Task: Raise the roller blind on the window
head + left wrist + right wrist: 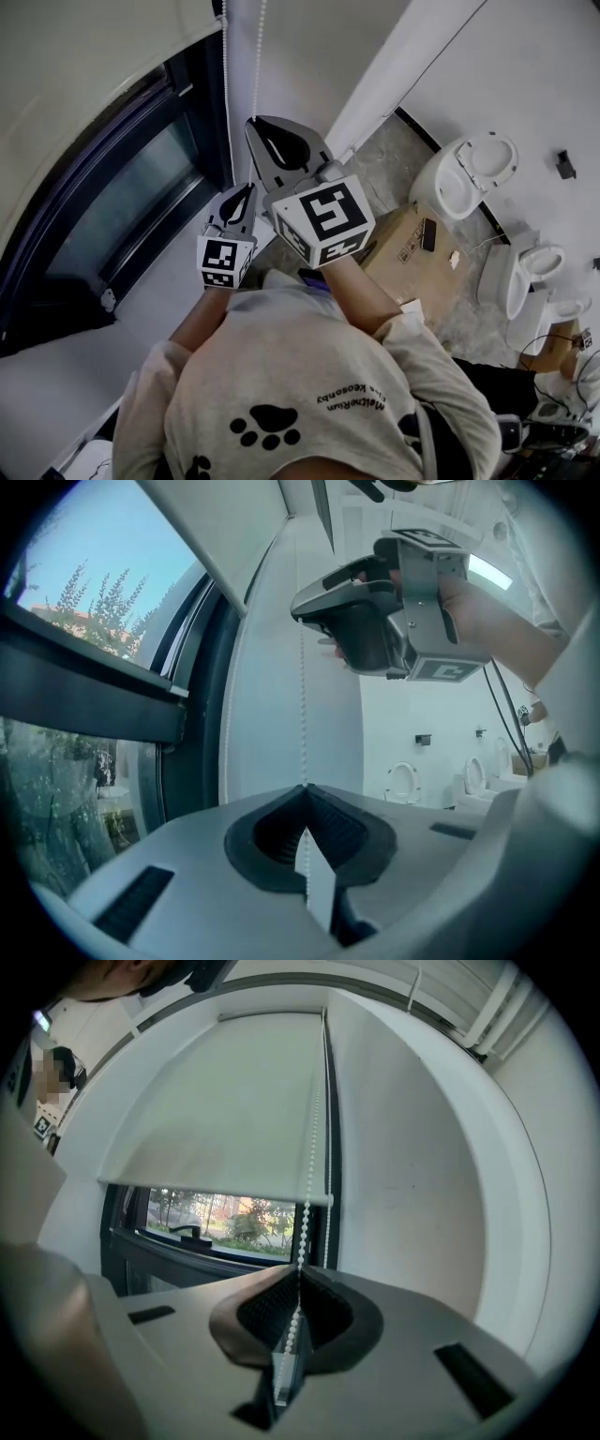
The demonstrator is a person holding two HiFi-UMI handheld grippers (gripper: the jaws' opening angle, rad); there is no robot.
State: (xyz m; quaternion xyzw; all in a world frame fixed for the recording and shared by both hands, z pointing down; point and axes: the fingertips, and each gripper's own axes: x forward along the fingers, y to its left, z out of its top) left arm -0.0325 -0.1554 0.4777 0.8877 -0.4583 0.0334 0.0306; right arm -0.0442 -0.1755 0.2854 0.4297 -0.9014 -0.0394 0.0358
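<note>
The pale roller blind (225, 1110) covers the upper window, and its bottom bar (216, 1191) hangs above a strip of glass. A white bead chain (309, 1147) drops beside the dark frame. My right gripper (298, 1271) is shut on this chain, which runs down between its pads. My left gripper (303, 786) is shut on the bead chain (302, 696) lower down, with the right gripper (323, 602) above it. In the head view two chain strands (258, 56) come down to the right gripper (255, 124); the left gripper (246, 187) is just below and to its left.
The dark window frame (141, 216) lies left and a white wall (412, 1166) right of the chain. On the floor at right stand white toilets (467, 173) and a cardboard box (412, 246). The person's shirt (300, 394) fills the bottom of the head view.
</note>
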